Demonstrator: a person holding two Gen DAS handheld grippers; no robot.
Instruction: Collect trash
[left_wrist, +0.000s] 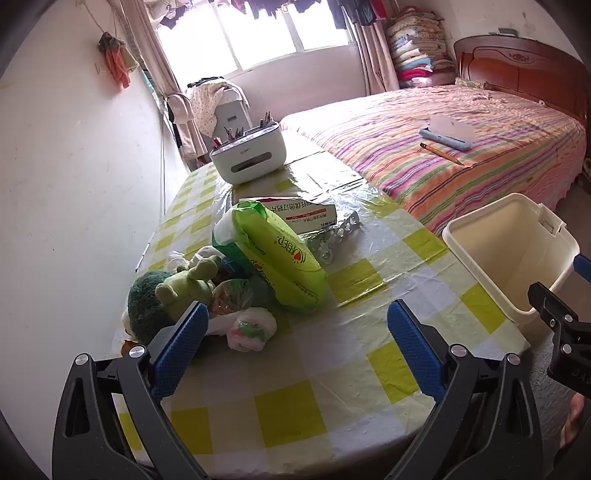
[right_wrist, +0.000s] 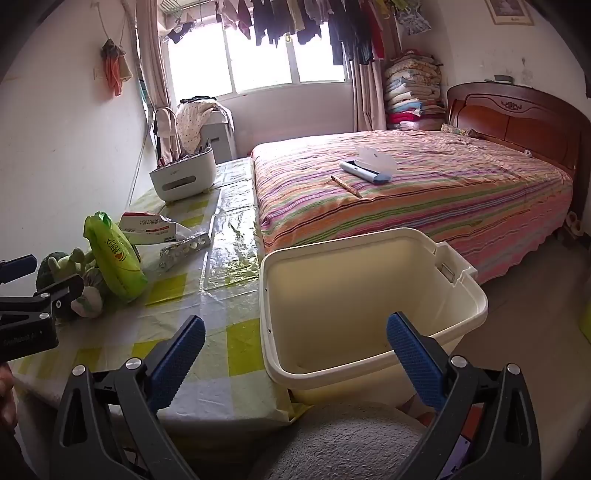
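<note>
Nearest, the left claw (left_wrist: 297, 332) stands wide open and empty above bare checked cloth at the near end of the worktop (left_wrist: 280, 398). The right claw (right_wrist: 295, 338) is also wide open and empty, poised over the near rim of the cream bin (right_wrist: 461, 317), which stands just off the worktop's right edge and looks empty inside.

Beyond the left claw and towards its left finger lies the trash pile: a crumpled white wrapper (left_wrist: 249, 328) just past the fingertip, a green plush toy (left_wrist: 166, 295) against the wall side, and a green tissue pack (left_wrist: 279, 258) leaning across the heap. Behind that sit a red-and-white medicine box (left_wrist: 295, 214) and a silver blister strip (left_wrist: 338, 236). The cloth between pile and bin is open.

Farther back, a white organiser box (left_wrist: 249, 157) holds pens. To the right, a striped bed (left_wrist: 461, 147) abuts the worktop's far end, with a pencil (left_wrist: 441, 153) and a blue case (left_wrist: 448, 138) on it.
</note>
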